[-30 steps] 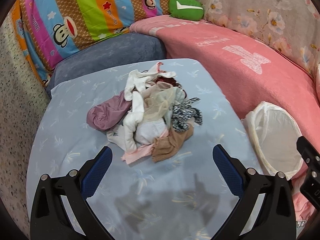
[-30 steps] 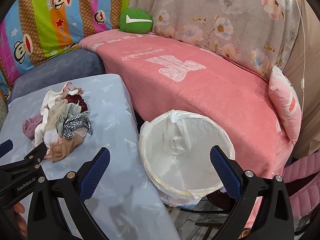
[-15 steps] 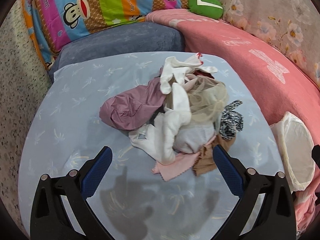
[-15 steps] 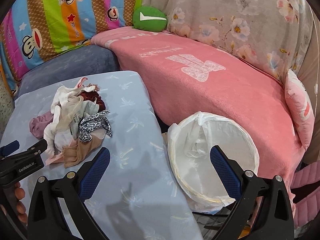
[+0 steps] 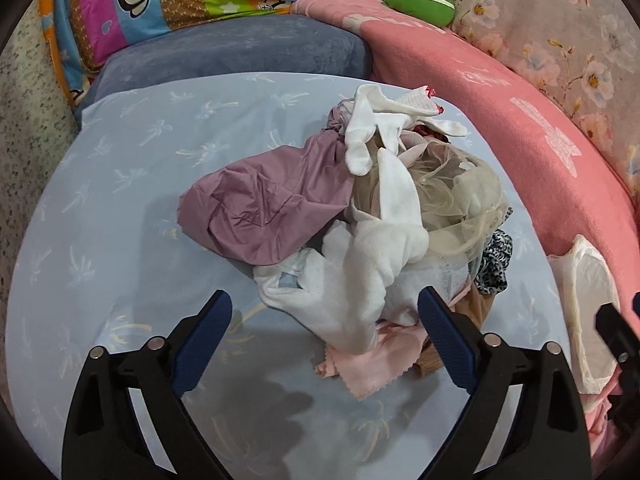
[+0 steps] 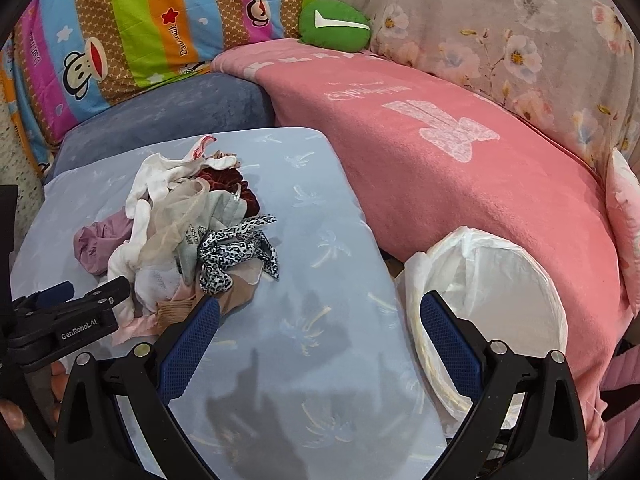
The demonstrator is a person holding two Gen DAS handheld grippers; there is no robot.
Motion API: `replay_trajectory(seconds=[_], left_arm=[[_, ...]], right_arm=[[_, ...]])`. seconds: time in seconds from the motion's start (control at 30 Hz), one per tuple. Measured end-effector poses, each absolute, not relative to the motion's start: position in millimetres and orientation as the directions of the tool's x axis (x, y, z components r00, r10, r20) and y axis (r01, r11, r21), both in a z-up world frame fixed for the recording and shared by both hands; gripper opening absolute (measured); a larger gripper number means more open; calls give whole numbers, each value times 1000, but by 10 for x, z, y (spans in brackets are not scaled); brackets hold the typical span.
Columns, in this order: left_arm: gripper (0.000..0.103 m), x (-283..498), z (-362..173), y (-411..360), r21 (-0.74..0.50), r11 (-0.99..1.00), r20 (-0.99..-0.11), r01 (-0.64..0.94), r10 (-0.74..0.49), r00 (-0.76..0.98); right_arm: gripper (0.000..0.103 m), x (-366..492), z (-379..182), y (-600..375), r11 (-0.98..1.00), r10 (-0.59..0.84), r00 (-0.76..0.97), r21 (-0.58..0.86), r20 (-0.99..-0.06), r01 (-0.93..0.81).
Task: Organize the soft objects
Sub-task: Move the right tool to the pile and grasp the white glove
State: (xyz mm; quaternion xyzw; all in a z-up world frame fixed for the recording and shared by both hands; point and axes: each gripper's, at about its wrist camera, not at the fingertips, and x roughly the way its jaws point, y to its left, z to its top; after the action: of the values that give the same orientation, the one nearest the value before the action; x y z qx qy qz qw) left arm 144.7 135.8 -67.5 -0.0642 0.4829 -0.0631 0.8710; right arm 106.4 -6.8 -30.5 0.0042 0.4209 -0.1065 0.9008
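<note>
A heap of soft clothing lies on a light blue patterned table (image 5: 140,168). In it are a mauve garment (image 5: 260,208), white socks (image 5: 372,132), a sheer beige piece (image 5: 452,188), a leopard-print strip (image 6: 236,252), a tan stocking (image 6: 236,300) and a pink cloth (image 5: 372,364). My left gripper (image 5: 324,328) is open, its fingers straddling the near edge of the heap's white fabric (image 5: 348,280). My right gripper (image 6: 316,336) is open over bare table to the right of the heap (image 6: 180,220), with nothing between its fingers. A white bag-lined basket (image 6: 500,280) stands beside the table.
A pink blanket (image 6: 460,168) covers the sofa beyond the table. A blue cushion (image 5: 232,52), a striped cartoon quilt (image 6: 120,20) and a green pillow (image 6: 336,28) lie behind. A hand (image 6: 12,416) holding the left gripper's body (image 6: 68,324) shows at the left edge.
Both grippers have moved forward toward the heap. The left gripper's fingers now reach the white fabric; the basket has slid toward the right edge of both views.
</note>
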Motion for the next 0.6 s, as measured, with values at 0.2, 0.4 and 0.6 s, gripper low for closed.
replay_trajectory(seconds=[0.2,0.4,0.6], left_arm=[[66,1489,-718,1347,-206,976,-840,74,-215,499],[41,1530,-744,1351,-229,969,-844,91,-245,477],[11,1518,-736,1347,-259,960,-842,103,-277,462]], right_arm=[[92,1222,-530,71,987,-118,587,-29,-801,158],[79,1361,-712,241,994,-54,566,11,-822,111],[49,1497,-931,322,993,22,517,78,-856,89]])
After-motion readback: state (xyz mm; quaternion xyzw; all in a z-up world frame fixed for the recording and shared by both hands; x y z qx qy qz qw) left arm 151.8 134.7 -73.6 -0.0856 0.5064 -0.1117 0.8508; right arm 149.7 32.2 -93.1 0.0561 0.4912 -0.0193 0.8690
